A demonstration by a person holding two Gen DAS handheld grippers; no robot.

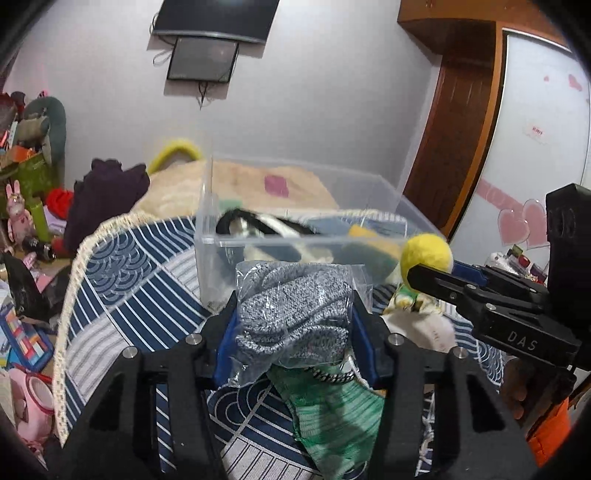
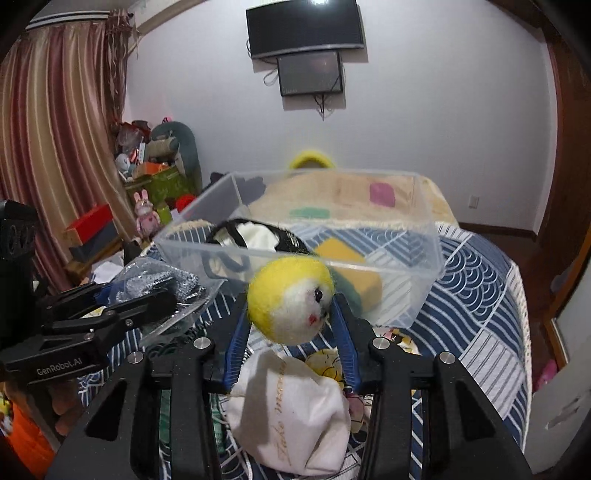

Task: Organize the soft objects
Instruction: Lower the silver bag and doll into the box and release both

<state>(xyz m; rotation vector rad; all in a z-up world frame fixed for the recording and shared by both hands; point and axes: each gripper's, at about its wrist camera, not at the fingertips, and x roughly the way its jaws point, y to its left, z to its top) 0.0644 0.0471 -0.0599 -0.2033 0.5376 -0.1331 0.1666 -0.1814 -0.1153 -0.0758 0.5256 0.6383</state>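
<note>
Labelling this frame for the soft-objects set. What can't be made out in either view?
- Left wrist view: the green cloth runs under the bagged grey knit and left gripper; its full extent is hidden.
- Both views: contents of the clear bin are blurred behind its wall; the black-and-white item is unidentifiable.
- Right wrist view: the white pouch lettering is creased, unreadable; the felt ball and right gripper cover its top.

A wall-mounted television [image 2: 304, 27] (dark) hangs beside striped curtains [image 2: 55, 140].

The left gripper [image 1: 295, 314] and right gripper [image 2: 291, 314] are both raised side by side, fingers [image 1: 360, 332] clamped on loads.
</note>
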